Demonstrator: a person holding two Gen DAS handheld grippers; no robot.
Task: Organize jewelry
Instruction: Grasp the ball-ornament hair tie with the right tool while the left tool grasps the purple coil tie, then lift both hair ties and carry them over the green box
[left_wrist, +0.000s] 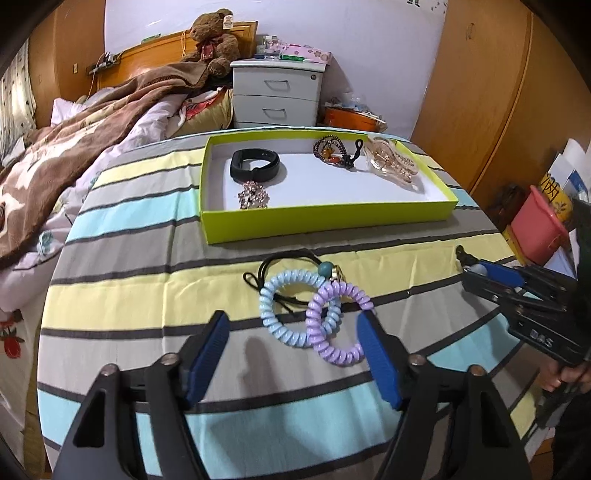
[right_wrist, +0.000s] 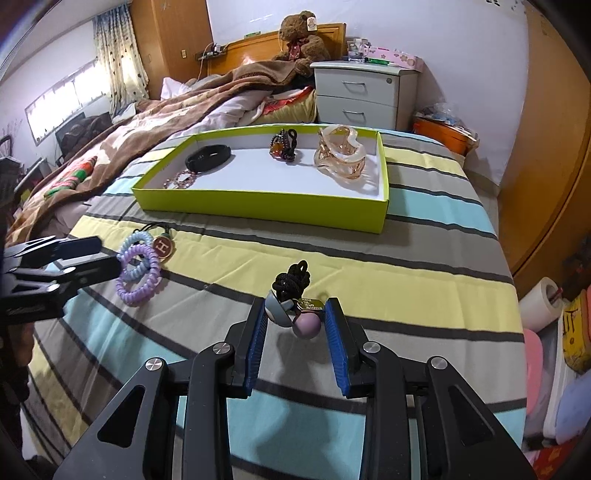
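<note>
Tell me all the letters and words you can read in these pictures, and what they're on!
"H": on the round red charm beside the coil hair ties.
"DAS": raised letters on the right gripper body, partly blurred, so not certain.
Gold tag on the black cord hair tie: small print, unreadable.
Teddy bear's tag: too blurred to read.
Yellow packet at the side: a character, cut off.

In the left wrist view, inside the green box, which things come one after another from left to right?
Black wristband → dark beaded bracelet with orange stones → translucent amber hair claw.
</note>
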